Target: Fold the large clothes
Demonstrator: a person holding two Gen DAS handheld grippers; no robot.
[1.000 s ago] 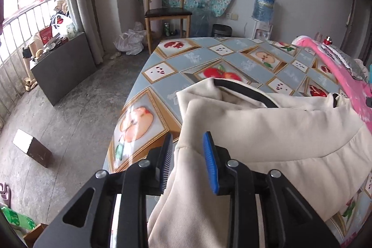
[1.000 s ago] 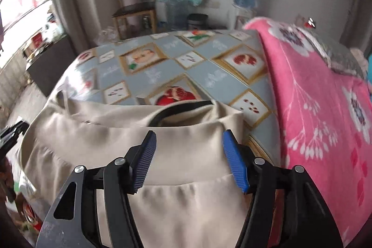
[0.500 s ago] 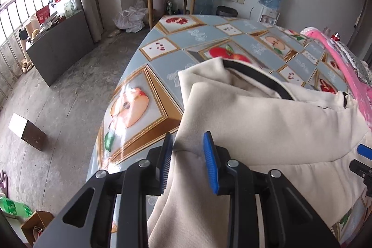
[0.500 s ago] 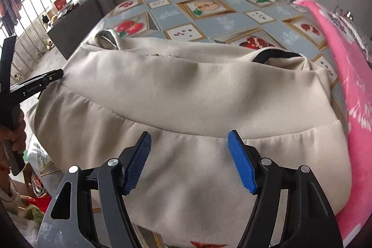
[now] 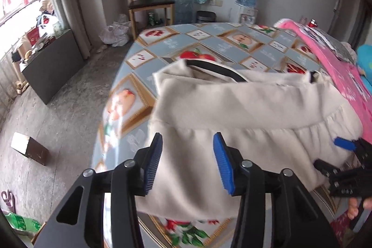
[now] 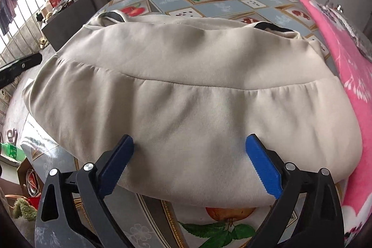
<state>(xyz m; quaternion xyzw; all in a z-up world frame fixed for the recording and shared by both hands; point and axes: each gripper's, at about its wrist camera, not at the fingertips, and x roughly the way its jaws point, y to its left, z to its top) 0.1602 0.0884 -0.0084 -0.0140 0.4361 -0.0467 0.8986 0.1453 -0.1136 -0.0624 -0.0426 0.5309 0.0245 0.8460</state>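
Both of my tools have let go since a second ago: my left hand-held gripper (image 5: 186, 166), which was pinching the cream fabric between narrow jaws, now stands wide with nothing between its blue pads, and my right hand-held gripper (image 6: 188, 163) is spread wide too, just short of the near hem. My cream garment (image 6: 186, 76) lies folded across the near part of the surface (image 6: 223, 7), which carries a fruit-print cloth, with the gathered seam running side to side and a black-lined neck opening at the far edge. Its right side lies against the pink blanket (image 6: 344, 66). From the left wrist view I see the garment (image 5: 244, 108) reaching the surface's left edge, and my right hand-held gripper (image 5: 330, 153) at its right corner. A wooden chair (image 5: 151, 1) stands by the far wall.
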